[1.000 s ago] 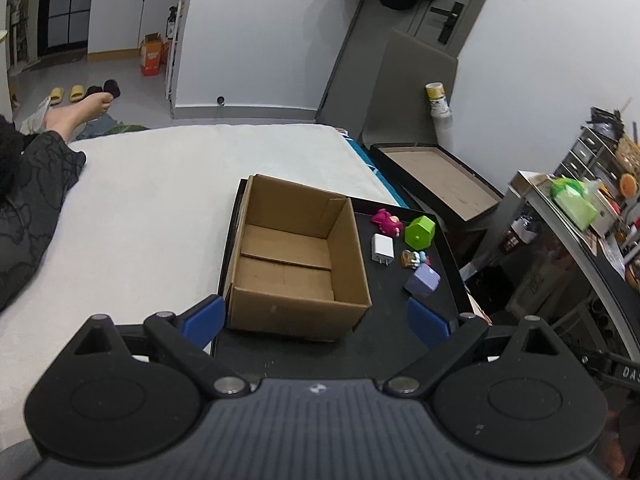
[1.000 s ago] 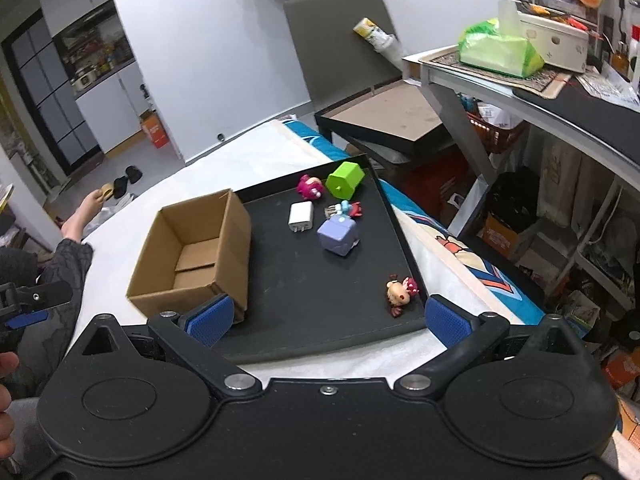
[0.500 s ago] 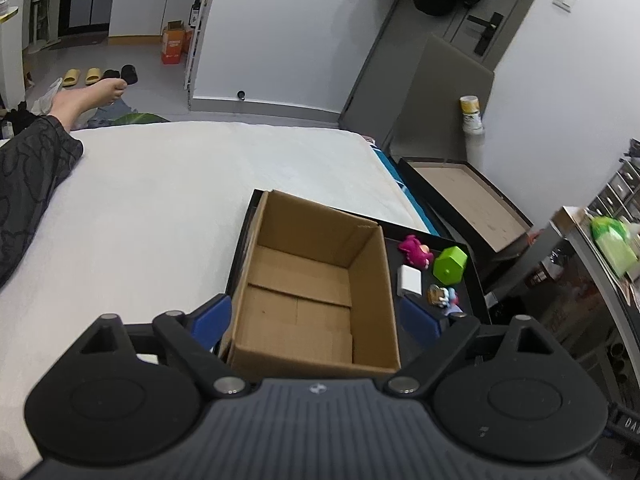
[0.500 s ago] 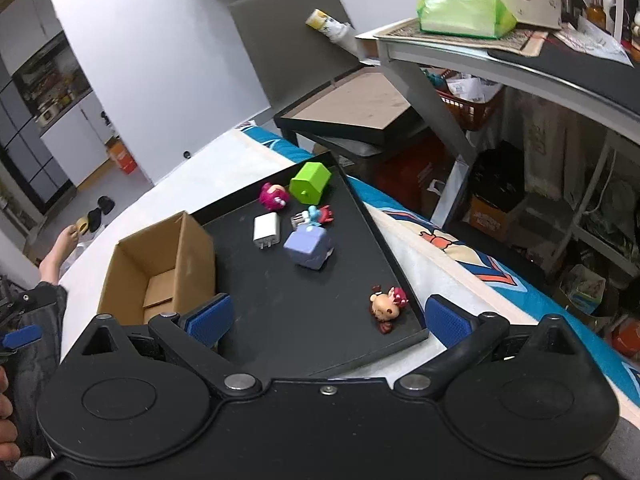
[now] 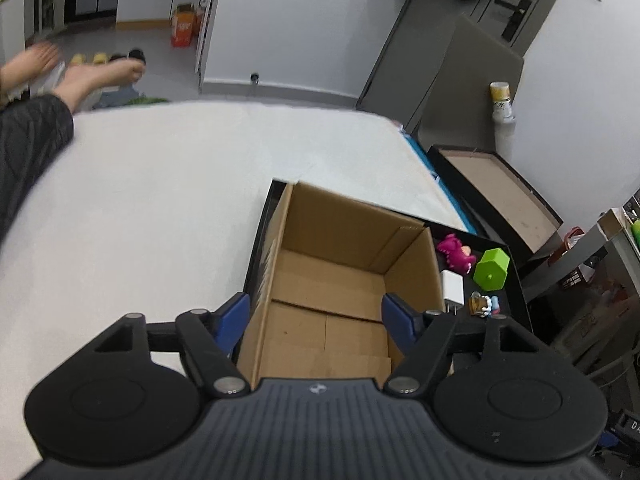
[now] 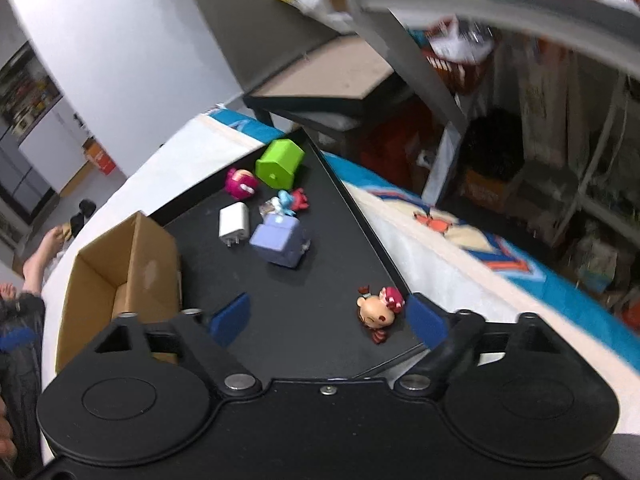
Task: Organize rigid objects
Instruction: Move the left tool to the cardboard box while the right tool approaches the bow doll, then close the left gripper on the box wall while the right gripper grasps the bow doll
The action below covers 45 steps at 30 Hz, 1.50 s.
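Note:
An open, empty cardboard box [image 5: 332, 280] stands on the left part of a black tray [image 6: 312, 288]. My left gripper [image 5: 316, 316] hovers over the box's near end with its jaws closing. Its left pad is outside the left wall and its right pad is over the inside, touching nothing. On the tray lie a green hexagonal block [image 6: 280, 162], a pink toy [image 6: 240, 183], a white charger [image 6: 234, 222], a lilac cube [image 6: 280, 240] and a small blue-red figure [image 6: 288, 202]. My right gripper [image 6: 328, 320] is closing. A red-bowed figurine [image 6: 378, 312] lies between its fingers near the right pad, unpressed.
The tray rests on a bed with a white sheet [image 5: 140, 200]. A person's dark-clothed leg [image 5: 28, 152] and bare foot [image 5: 100, 76] lie at the bed's left. A shallow black box lid [image 5: 496, 196] and a metal desk [image 6: 480, 4] stand to the right.
Both grippers have come down and forward while their jaws narrowed. The left one now hangs over the cardboard box. The right one has neared the red-bowed figurine at the tray's corner.

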Motion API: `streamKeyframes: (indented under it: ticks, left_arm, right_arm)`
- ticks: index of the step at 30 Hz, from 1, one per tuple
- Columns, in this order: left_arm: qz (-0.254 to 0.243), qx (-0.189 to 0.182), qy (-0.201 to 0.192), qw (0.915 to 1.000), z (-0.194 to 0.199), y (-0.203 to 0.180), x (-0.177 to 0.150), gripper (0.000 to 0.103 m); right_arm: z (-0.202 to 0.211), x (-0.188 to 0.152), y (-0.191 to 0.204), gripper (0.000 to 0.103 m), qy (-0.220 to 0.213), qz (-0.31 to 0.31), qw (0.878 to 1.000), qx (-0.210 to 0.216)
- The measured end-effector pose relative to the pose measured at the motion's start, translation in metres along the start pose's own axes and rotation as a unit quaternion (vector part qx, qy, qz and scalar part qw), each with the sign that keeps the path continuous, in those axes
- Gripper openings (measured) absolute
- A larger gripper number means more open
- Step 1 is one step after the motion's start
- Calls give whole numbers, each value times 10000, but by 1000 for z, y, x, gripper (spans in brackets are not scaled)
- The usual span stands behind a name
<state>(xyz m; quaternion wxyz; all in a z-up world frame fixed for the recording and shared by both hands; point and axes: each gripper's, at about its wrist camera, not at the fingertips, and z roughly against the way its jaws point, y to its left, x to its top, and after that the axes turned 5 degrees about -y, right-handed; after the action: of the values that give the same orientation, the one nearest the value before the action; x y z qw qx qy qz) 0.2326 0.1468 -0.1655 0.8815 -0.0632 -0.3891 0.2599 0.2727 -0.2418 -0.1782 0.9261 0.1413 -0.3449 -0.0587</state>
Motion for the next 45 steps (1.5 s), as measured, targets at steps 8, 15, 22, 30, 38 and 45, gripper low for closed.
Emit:
streamKeyframes:
  ticks: [8, 15, 22, 30, 38, 45]
  left_arm:
    - [291, 137, 253, 9992, -25, 13, -8, 63]
    - [458, 245, 388, 9979, -41, 25, -12, 53]
    - [589, 260, 507, 9966, -54, 30, -13, 46]
    - [634, 326, 553, 9959, -65, 33, -15, 41]
    - [725, 323, 518, 9955, -66, 42, -19, 22]
    - [641, 168, 591, 9960, -64, 37, -24, 22]
  right_arm:
    - [-36, -2, -11, 77, 303, -437, 9985, -103]
    - [-66, -6, -20, 71, 533, -830, 9940, -477]
    - [-92, -10, -19, 65, 776, -890, 9905, -704]
    - [-110, -11, -20, 60, 815, -844, 9887, -934]
    - [-108, -12, -17, 43, 612, -654, 9925, -830]
    - [-90, -13, -10, 43, 533, -675, 9951, -487]
